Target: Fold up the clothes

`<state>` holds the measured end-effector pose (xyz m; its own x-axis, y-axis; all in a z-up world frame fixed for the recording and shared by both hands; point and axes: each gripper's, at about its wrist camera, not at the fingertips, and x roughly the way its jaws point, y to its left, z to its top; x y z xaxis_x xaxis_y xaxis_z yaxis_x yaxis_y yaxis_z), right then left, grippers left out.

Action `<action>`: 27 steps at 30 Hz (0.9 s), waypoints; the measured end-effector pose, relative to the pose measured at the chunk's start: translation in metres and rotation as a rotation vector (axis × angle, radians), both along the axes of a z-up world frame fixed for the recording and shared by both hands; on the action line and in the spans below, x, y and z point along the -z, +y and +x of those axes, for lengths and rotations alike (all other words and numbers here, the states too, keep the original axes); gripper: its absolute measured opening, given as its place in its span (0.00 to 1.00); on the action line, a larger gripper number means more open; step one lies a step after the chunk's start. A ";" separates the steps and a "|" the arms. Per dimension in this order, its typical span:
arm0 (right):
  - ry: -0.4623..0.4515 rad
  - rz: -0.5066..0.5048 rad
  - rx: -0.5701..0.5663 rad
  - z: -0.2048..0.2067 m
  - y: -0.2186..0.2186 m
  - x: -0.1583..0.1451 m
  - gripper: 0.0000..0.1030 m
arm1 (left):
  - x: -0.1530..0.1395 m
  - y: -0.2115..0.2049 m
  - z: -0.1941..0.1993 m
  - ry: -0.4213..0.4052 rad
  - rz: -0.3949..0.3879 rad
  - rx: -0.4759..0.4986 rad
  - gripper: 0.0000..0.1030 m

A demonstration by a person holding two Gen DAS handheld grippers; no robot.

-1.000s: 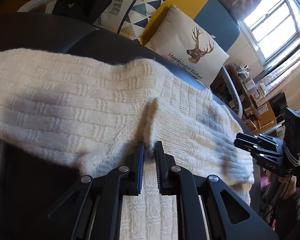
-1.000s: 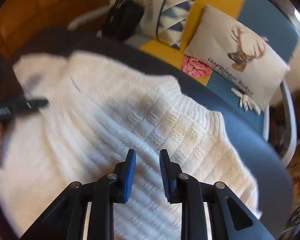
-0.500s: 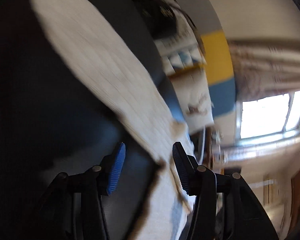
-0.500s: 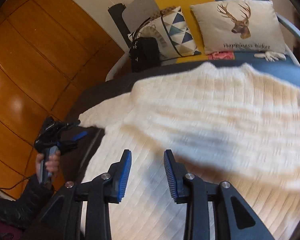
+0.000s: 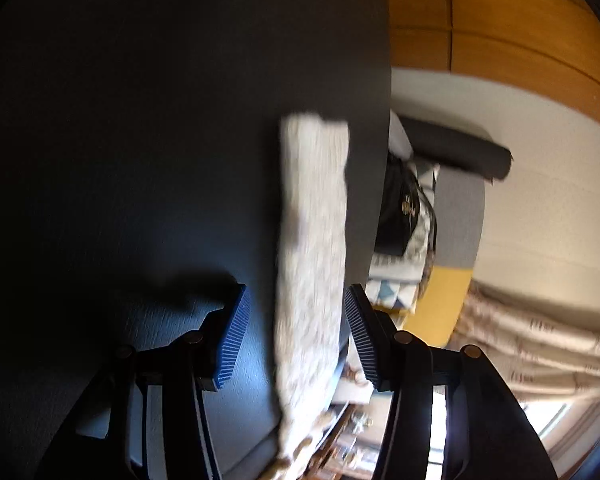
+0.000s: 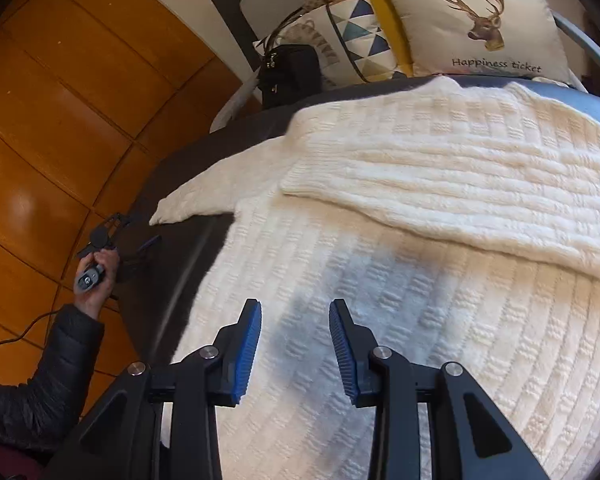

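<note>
Hovering my right gripper [image 6: 295, 346], jaws apart and empty, over the cream waffle-knit sweater [image 6: 420, 248].
It lies on the dark round table [image 6: 172, 280], one side folded over; my left gripper [image 5: 296, 340] gapes astride its sleeve.

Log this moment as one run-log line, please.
task: fold clothes | left claw: open, beside sleeve | right claw: open, above white sweater | right sleeve already folded across body

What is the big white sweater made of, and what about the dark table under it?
The white sweater looks like thick, soft knitted yarn, maybe wool or acrylic: you can see raised ribs, little woven squares and a fuzzy surface. The dark table looks smooth and hard with a faint sheen along its edge, perhaps coated wood or leather-look covering; the pictures leave that open.
</note>
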<state>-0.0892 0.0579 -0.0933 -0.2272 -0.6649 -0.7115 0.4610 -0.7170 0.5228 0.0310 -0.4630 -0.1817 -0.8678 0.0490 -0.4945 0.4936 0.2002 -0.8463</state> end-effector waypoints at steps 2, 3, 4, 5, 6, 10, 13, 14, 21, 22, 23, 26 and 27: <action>0.006 0.013 -0.011 0.002 -0.007 -0.001 0.35 | 0.001 -0.008 -0.006 -0.011 -0.002 -0.019 0.51; 0.009 0.021 -0.015 0.004 -0.009 -0.001 0.35 | 0.000 -0.012 -0.011 -0.022 -0.014 -0.016 0.51; 0.011 0.029 -0.020 0.005 -0.011 -0.001 0.35 | -0.001 -0.014 -0.015 -0.031 -0.019 -0.021 0.51; 0.014 0.036 -0.024 0.006 -0.013 -0.001 0.35 | -0.002 -0.016 -0.019 -0.039 -0.024 -0.026 0.51; 0.016 0.044 -0.029 0.008 -0.015 -0.001 0.36 | -0.003 -0.019 -0.022 -0.050 -0.034 -0.030 0.51; 0.002 0.075 -0.037 0.011 -0.022 0.008 0.36 | -0.011 -0.025 -0.034 -0.121 -0.144 0.011 0.05; 0.001 0.098 -0.025 0.012 -0.021 0.013 0.36 | -0.019 -0.022 -0.041 -0.119 -0.202 0.032 0.04; -0.004 0.102 -0.010 0.011 -0.018 0.015 0.36 | -0.024 -0.017 -0.043 -0.086 -0.206 0.032 0.04; -0.117 0.000 0.259 -0.004 0.049 0.025 0.36 | -0.116 0.062 -0.099 0.137 -0.356 0.225 0.04; -0.132 -0.030 0.302 -0.005 0.062 0.026 0.36 | -0.134 0.082 -0.112 0.175 -0.381 0.272 0.04; -0.140 -0.053 0.338 -0.004 0.075 0.028 0.36 | -0.151 0.102 -0.126 0.213 -0.407 0.320 0.04; -0.155 -0.095 0.422 0.001 0.109 0.032 0.36 | -0.195 0.173 -0.171 0.312 -0.466 0.470 0.04; -0.158 -0.102 0.438 0.003 0.118 0.034 0.36 | -0.206 0.198 -0.185 0.337 -0.483 0.523 0.04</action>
<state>-0.0861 0.1757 -0.1269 -0.3962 -0.5992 -0.6956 0.0364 -0.7673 0.6402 -0.1541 -0.2652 0.0239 -0.8983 0.3391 -0.2794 0.1236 -0.4151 -0.9013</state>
